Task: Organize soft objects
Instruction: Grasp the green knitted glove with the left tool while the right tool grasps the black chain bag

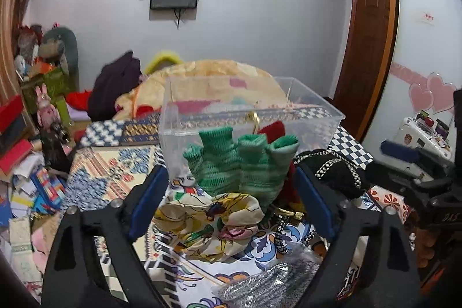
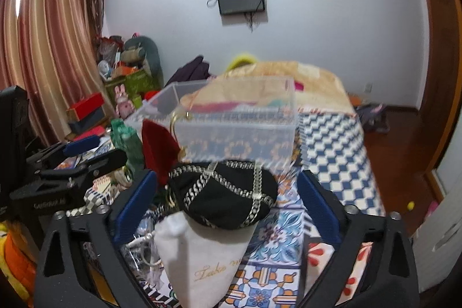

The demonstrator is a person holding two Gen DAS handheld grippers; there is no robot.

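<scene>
A clear plastic box [image 1: 314, 117] stands on the patterned cloth, also in the right wrist view [image 2: 268, 103]. In front of it lie a green knitted glove [image 1: 239, 163], a floral fabric scrunchie [image 1: 208, 224], a red cloth [image 1: 273, 130] and a black cap with silver trim [image 1: 337, 169]. My left gripper [image 1: 232, 201] is open, its blue pads either side of the glove and scrunchie. My right gripper [image 2: 228, 207] is open around the black cap [image 2: 222, 192], above a white pouch [image 2: 202, 256]. The red cloth [image 2: 157, 147] and glove [image 2: 127, 140] show left of it.
A silver mesh scrubber [image 1: 268, 285] lies near the left gripper's base. A folded blanket [image 1: 219, 77] sits behind the box. Clutter of boxes, papers and plush toys [image 1: 43, 111] fills the left side. A wooden door [image 1: 366, 33] is at right; the other gripper [image 2: 66, 163] is at left.
</scene>
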